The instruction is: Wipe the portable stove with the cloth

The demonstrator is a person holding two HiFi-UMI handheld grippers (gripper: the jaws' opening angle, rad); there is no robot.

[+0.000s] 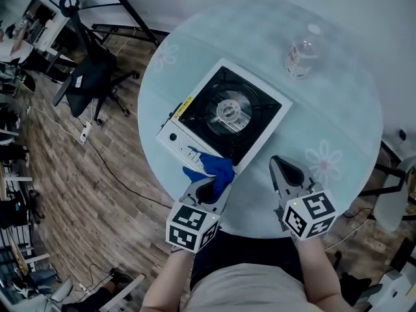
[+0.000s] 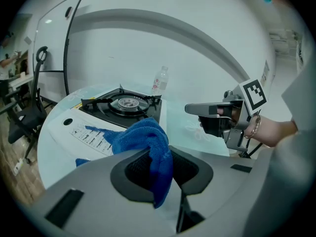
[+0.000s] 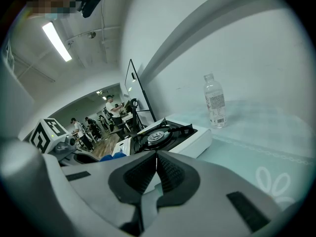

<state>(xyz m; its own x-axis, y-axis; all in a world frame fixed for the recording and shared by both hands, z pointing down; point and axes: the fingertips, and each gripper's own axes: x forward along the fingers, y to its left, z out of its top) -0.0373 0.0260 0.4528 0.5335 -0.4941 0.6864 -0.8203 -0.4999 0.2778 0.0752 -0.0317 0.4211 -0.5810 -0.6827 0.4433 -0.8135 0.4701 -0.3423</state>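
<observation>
A white portable stove point(image 1: 263, 127) with a black top and round burner point(image 1: 229, 111) sits in the middle of the round table point(image 1: 344, 109). The blue cloth point(image 1: 211, 169) lies on the stove's near control panel, and my left gripper point(image 1: 208, 186) is shut on it. In the left gripper view the cloth point(image 2: 148, 142) bunches up between the jaws in front of the stove point(image 2: 98, 120). My right gripper point(image 1: 284, 171) hovers over the table to the right of the stove's near corner, shut and empty; the right gripper view shows its jaws meeting point(image 3: 156, 169).
A clear plastic bottle point(image 1: 302, 52) stands at the far right of the table point(image 3: 256, 147), also seen as the bottle point(image 3: 214, 101). An office chair point(image 1: 91, 77) stands on the wooden floor to the left. People and desks are far off.
</observation>
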